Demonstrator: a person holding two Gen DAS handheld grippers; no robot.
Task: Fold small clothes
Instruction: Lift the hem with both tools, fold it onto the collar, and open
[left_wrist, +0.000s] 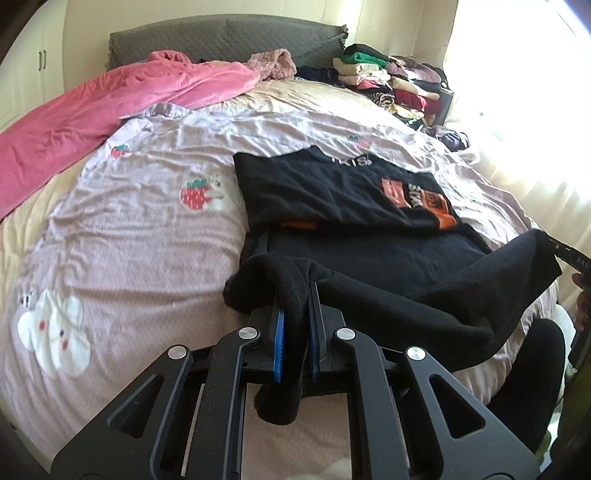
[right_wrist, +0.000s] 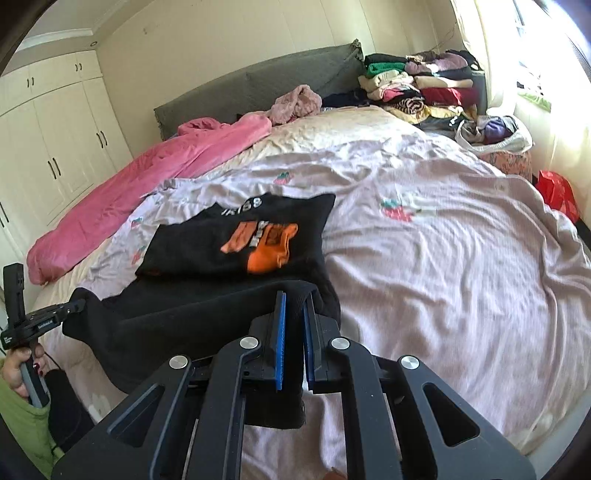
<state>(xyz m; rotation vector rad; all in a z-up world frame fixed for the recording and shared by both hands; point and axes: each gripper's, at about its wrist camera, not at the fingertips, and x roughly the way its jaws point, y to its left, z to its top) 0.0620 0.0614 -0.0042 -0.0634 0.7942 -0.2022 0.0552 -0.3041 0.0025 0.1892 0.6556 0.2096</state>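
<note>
**Both near corners pinched, hem lifted for the next fold**

We are partway through folding the black knitted top with the orange printed panel (left_wrist: 343, 192). Its far part lies flat on the pale lilac bedspread with strawberry and rabbit prints (left_wrist: 140, 236), roughly mid-bed, while its near edge is raised off the bed and hangs slack between our two tools.

The left gripper (left_wrist: 295, 295) has its blue-padded jaws closed on the near left corner of the top, a wad of black knit filling the gap between them and a tail of cloth drooping below. The right gripper (right_wrist: 293, 306) is likewise clamped on the near right corner, with dark fabric squeezed between the pads. Across the right wrist view, the hand holding the left tool (right_wrist: 22, 365) shows at the lower left.

We judge the step in hand to be the bottom-to-top fold. The next move calls for carrying both corners together towards the far edge, keeping the hem taut and level so it lands square over the printed panel, then letting go. A sagging middle could bunch under the fold.

The stack of folded clothes (left_wrist: 388, 81) sits at the far right.
</note>
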